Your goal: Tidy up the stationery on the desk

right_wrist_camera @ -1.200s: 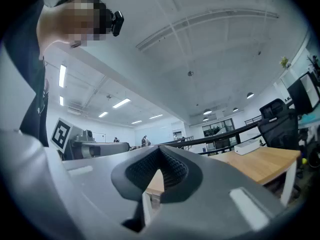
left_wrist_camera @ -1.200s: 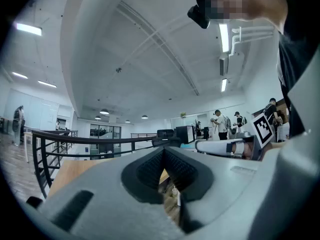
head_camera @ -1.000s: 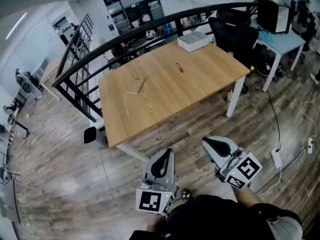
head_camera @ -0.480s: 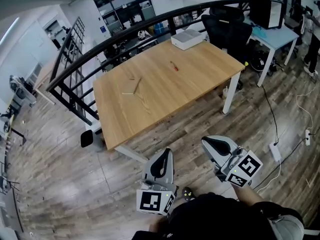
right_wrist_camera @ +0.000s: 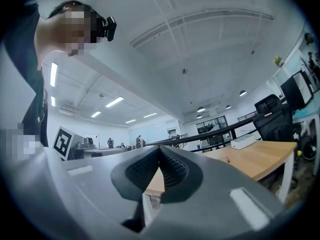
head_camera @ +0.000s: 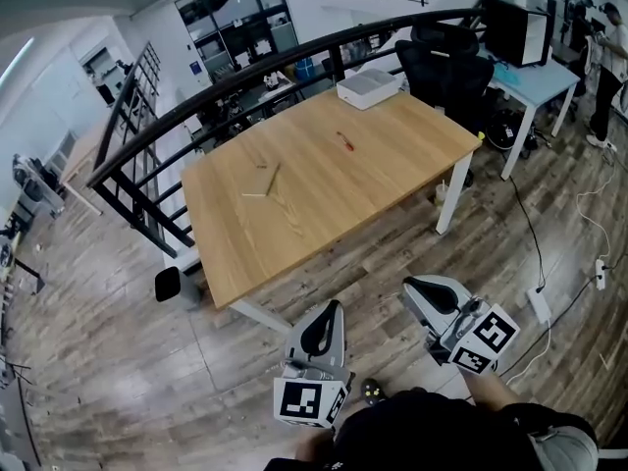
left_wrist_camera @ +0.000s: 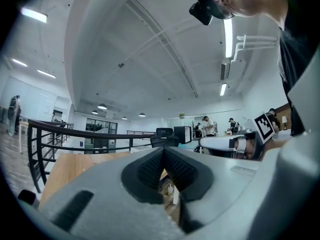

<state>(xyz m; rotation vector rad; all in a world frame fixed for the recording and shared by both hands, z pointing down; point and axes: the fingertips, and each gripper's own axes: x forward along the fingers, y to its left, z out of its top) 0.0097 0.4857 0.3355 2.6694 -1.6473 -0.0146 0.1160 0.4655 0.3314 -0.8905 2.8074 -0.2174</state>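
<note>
Plainly printed, a square black-and-white marker faces up on the cube of the left gripper (head_camera: pixel 332 310) and on that of the right gripper (head_camera: pixel 414 288); any other writing is too small to read. Both grippers hover over the plank floor (head_camera: pixel 108 361), well short of the wooden desk (head_camera: pixel 392 165). Each has its jaws pressed together with nothing between them.

The stationery lies on the desk. A small red pen (head_camera: pixel 343 141) lies toward the far side. A flat tan pad (head_camera: pixel 257 183) lies toward the left, with a thin stick touching it. A white box (head_camera: pixel 368 88) sits at the far corner.

A black railing (head_camera: pixel 226 81) curves behind the desk. Beyond it to the right are a black office chair (head_camera: pixel 446 62) and a pale blue desk (head_camera: pixel 540 77) bearing a dark monitor (head_camera: pixel 510 29). A white power strip (head_camera: pixel 542 305) lies on the floor.
</note>
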